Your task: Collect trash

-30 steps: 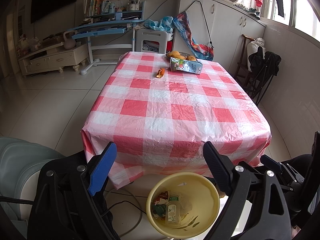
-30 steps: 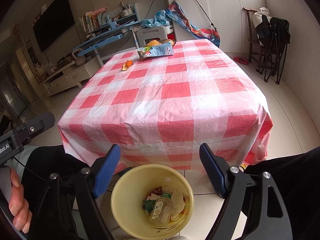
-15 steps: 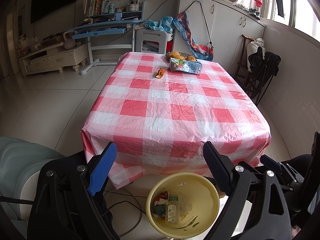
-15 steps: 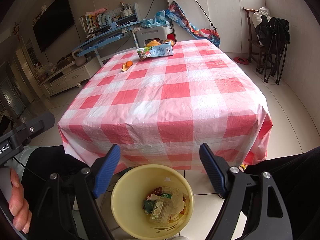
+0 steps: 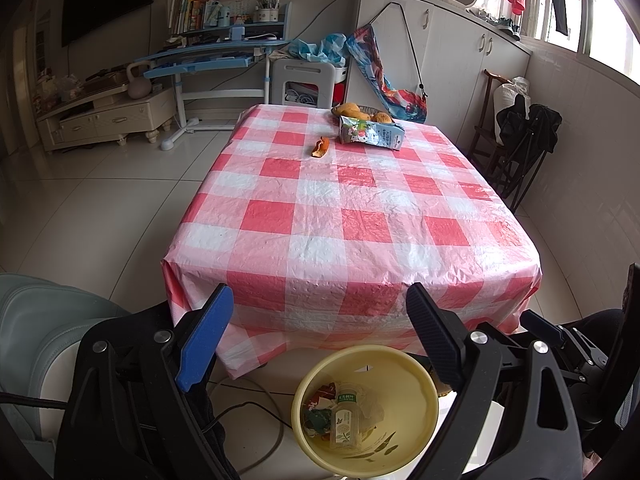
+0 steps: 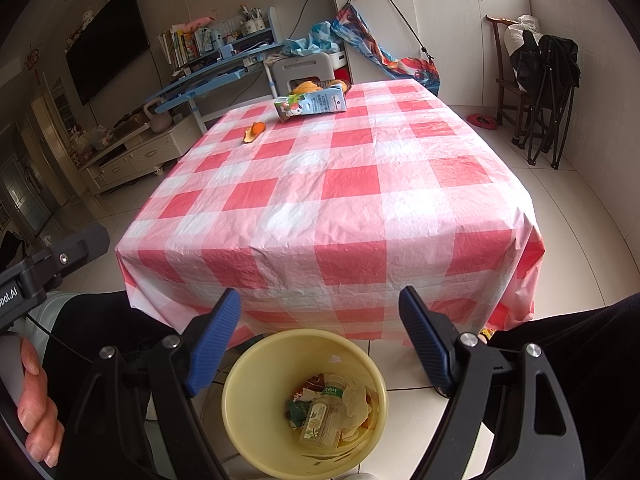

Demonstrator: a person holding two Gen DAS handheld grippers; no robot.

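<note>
Pale floor tiles [image 5: 100, 208] run under a tabletop [image 5: 352, 216] draped in red-and-white checked plastic, and we see white cabinets [image 6: 440, 20], a blue desk [image 5: 208, 56] with books and a dark screen [image 6: 108, 40] along the far walls. Below the near edge stands our yellow bin [image 6: 248, 408] on the floor, holding a small clear bottle [image 6: 322, 420] among crumpled scraps we cannot tell apart. Far across the cloth lie an orange peel [image 5: 320, 148] and, near it, a flattened carton [image 5: 372, 135]; right behind the carton, fruit [image 5: 349, 110] sits in a dish that the carton mostly hides. Our left tool [image 5: 320, 334] and right tool [image 6: 320, 330] both hang above the bin with fingers spread wide and nothing between them. Each tool's body is cut off by the lower frame edge. Only part of the left hand [image 6: 34, 412] shows at the border of the right wrist view.
</note>
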